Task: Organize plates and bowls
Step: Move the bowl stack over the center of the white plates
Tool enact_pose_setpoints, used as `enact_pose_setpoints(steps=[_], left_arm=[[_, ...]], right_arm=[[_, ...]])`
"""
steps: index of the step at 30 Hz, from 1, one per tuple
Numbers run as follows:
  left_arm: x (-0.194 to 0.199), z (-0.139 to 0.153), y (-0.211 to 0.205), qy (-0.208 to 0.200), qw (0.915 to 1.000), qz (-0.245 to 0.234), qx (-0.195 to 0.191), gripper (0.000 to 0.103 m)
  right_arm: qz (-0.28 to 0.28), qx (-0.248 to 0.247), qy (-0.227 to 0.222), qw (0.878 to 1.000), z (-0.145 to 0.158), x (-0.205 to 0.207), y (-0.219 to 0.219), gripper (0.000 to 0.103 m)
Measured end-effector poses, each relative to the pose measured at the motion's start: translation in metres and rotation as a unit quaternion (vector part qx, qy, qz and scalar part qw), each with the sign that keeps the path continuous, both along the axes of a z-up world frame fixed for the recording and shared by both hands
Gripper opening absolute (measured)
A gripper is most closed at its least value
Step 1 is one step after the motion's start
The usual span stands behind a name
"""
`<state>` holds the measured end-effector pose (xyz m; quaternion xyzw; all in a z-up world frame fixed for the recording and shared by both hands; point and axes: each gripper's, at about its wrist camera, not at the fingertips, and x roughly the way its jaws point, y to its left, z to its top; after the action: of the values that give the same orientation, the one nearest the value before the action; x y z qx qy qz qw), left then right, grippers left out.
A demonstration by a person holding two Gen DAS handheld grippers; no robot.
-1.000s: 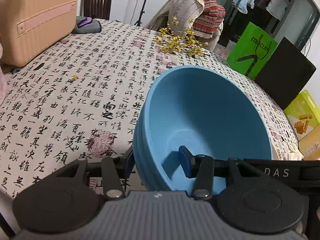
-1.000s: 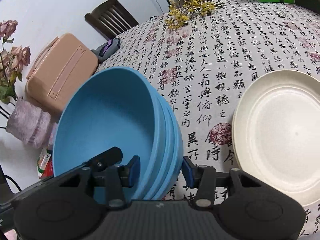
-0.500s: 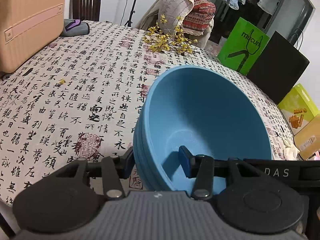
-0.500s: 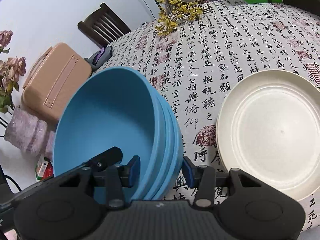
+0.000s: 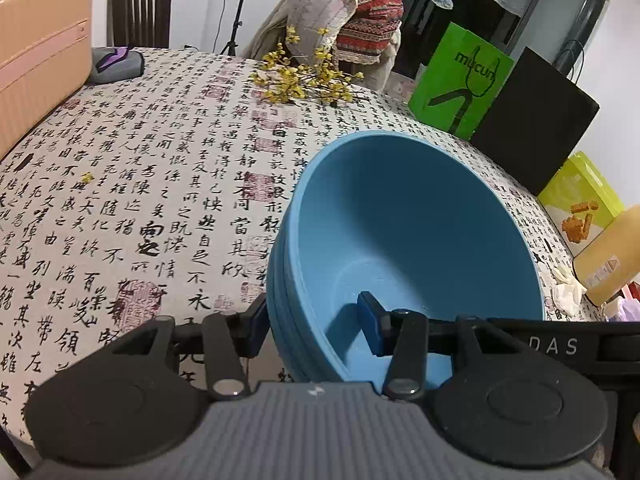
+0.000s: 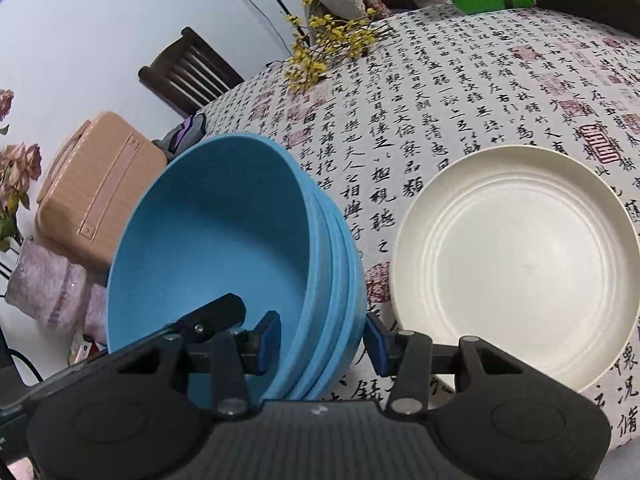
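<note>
Blue bowls [image 5: 420, 220], both tongs [image 5: 314, 326] [image 6: 322, 338] clamping rim

A round table under a white cloth printed with black calligraphy and red seals [image 5: 168, 184] carries a peach hard-shell case [image 5: 36, 52], a grey-purple pouch [image 5: 116, 65], yellow flower sprigs [image 5: 304, 82] and 1 cream round plate [image 6: 516, 260].

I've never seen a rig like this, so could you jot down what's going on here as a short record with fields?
held: stack of blue bowls
left gripper: clamped on the stack's left rim, one finger inside, one outside
right gripper: clamped on the stack's right rim, same way
plate: cream, empty, on the tablecloth right of the bowls
also on table: pink case, yellow flowers
</note>
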<state>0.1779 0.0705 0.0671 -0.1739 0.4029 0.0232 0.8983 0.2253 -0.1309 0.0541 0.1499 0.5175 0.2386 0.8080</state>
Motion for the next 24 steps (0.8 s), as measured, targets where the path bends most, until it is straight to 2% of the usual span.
enact_pose_setpoints(steps=[24], left_arm=[[0.020, 0.001, -0.033, -0.001, 0.9994, -0.034, 0.000, 0.046]], right_arm=[[-0.034, 0.001, -0.002, 0.999, -0.001, 0.008, -0.034, 0.046]])
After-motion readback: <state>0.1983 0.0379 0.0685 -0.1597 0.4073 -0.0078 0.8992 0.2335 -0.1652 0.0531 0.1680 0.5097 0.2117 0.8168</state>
